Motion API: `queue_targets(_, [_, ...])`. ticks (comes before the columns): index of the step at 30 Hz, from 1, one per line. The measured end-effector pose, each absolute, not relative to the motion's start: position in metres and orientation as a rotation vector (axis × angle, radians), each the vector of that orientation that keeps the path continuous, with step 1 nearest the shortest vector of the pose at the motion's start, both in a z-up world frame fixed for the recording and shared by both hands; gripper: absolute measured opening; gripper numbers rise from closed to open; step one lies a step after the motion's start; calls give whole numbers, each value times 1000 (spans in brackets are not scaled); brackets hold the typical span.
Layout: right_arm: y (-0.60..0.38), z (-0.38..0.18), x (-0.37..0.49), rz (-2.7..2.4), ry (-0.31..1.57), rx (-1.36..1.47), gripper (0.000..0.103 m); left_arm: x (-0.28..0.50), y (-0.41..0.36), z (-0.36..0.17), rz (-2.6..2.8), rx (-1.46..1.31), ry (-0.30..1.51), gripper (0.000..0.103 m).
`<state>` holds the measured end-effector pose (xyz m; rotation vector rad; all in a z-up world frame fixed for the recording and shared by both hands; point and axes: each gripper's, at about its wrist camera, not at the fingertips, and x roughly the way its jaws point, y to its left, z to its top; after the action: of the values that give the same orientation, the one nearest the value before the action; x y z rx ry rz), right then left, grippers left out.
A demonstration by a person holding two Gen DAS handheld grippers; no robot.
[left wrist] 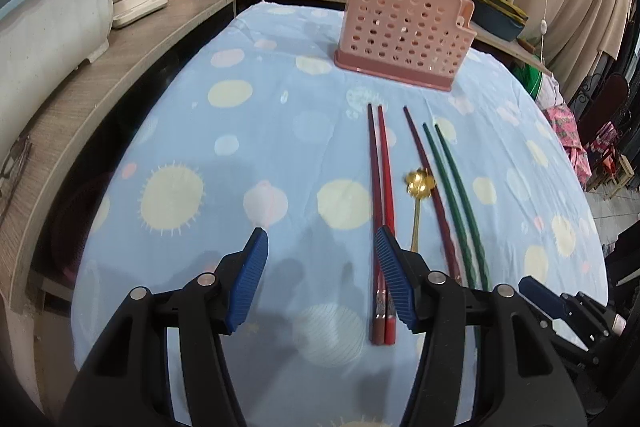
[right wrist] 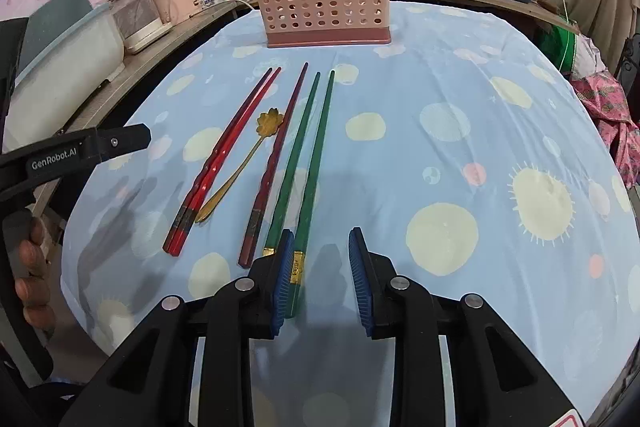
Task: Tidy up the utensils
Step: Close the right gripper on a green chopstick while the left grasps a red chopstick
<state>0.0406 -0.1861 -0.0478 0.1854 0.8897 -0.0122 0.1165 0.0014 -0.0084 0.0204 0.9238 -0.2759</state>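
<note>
The left gripper (left wrist: 320,275) stood with its blue pads (left wrist: 248,279) spread and nothing between them; the pair of red chopsticks (left wrist: 380,211) lay on the cloth, its butt end just inside the right-hand pad. The right gripper (right wrist: 322,279) also hung parted, more narrowly, gripping nothing, with the butt of one of the green chopsticks (right wrist: 310,163) just inside its left pad (right wrist: 282,279). Between the two pairs lay a gold spoon (right wrist: 240,167) and a single dark red chopstick (right wrist: 276,163). Beyond their tips, well apart, the pink perforated holder (right wrist: 326,3) stood upright on the blue spotted tablecloth (right wrist: 440,167).
</note>
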Motion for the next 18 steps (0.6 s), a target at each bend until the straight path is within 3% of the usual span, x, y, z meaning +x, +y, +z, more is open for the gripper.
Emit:
queue_targets(6, [-181,-55,39,-4,906,178,24,110,2,-22,-281,33,952,53])
queue_targets(18, [-182,-64,43,-17,930,181,9,99,-11,-34,-335,74,979,53])
